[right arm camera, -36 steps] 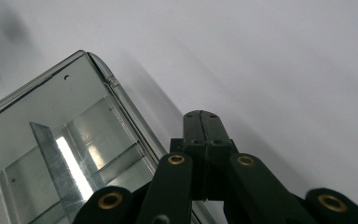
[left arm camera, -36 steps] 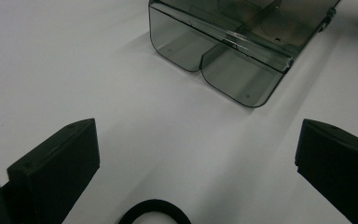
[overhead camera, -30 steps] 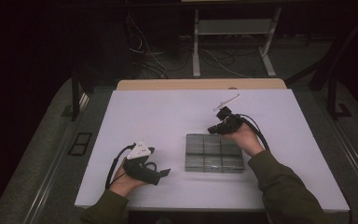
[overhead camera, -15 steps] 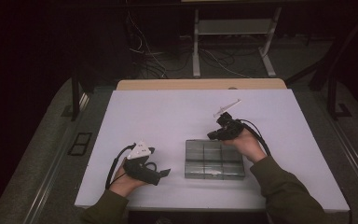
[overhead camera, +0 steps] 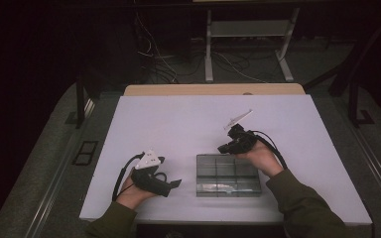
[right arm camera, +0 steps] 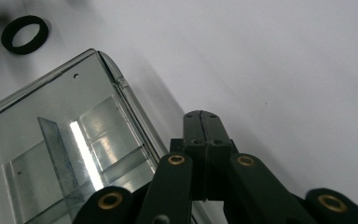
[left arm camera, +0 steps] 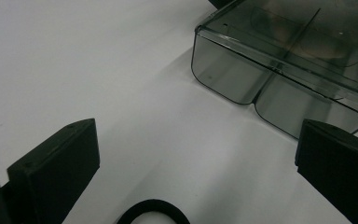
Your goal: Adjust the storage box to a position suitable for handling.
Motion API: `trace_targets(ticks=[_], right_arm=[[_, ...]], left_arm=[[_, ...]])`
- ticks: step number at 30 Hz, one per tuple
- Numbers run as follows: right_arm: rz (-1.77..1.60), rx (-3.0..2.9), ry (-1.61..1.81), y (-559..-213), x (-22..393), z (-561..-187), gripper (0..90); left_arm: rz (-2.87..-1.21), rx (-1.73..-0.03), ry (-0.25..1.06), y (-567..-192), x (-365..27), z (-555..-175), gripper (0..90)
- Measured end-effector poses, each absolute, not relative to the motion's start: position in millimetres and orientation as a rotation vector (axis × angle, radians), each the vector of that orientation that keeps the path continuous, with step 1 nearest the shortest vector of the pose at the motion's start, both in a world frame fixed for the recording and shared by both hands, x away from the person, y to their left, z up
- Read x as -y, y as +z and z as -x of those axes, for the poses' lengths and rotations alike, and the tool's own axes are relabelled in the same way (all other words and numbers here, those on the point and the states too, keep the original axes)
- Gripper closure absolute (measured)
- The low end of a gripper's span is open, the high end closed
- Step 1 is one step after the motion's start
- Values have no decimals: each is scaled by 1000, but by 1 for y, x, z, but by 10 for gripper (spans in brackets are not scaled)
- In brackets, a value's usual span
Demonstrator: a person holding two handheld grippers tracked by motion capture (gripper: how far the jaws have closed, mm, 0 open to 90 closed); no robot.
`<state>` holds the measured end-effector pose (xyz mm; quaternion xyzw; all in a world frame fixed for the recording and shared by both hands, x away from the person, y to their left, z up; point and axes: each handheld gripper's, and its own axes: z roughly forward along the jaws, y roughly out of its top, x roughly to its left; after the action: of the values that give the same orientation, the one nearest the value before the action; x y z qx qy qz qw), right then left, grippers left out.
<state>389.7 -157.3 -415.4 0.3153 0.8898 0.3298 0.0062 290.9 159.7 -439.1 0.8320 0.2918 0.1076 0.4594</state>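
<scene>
Resting on the white table [overhead camera: 178,129], the clear compartment box [overhead camera: 227,174] is the landmark: left of it the left gripper [overhead camera: 174,183] gapes wide over a black ring [left arm camera: 154,212]; at its far edge, the right gripper's [overhead camera: 223,148] jaws press together.

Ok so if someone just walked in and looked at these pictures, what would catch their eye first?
Probably the smoky clear compartment box with its lid shut, lying near the front of the white table between the two hands. Next, the right gripper, jaws pressed together, at the box's far edge, and the left gripper, jaws wide apart, pointing at the box from the side. A small black ring lies on the table beside the box.
</scene>
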Motion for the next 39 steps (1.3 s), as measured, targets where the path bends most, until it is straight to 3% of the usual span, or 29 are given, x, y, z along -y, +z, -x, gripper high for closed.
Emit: trace_targets(ticks=[11, 19, 24, 31, 39], right_arm=[[-1003, -2659, 1202, -400, 177, -382, 890], [-1033, -2597, 1285, -389, 210, -364, 659], [-1042, -2534, 1302, -384, 232, -350, 580], [-1044, -2462, 1313, -387, 262, -331, 607], [-1080, -2464, 1264, -400, 282, -311, 744]], left_arm=[[-2051, -717, 266, -439, -160, -291, 0], [-2051, -720, 269, -440, -159, -290, 0], [-2044, -722, 265, -440, -160, -290, 0], [-2052, -718, 265, -439, -160, -289, 0], [-2056, -713, 261, -439, -161, -289, 0]])
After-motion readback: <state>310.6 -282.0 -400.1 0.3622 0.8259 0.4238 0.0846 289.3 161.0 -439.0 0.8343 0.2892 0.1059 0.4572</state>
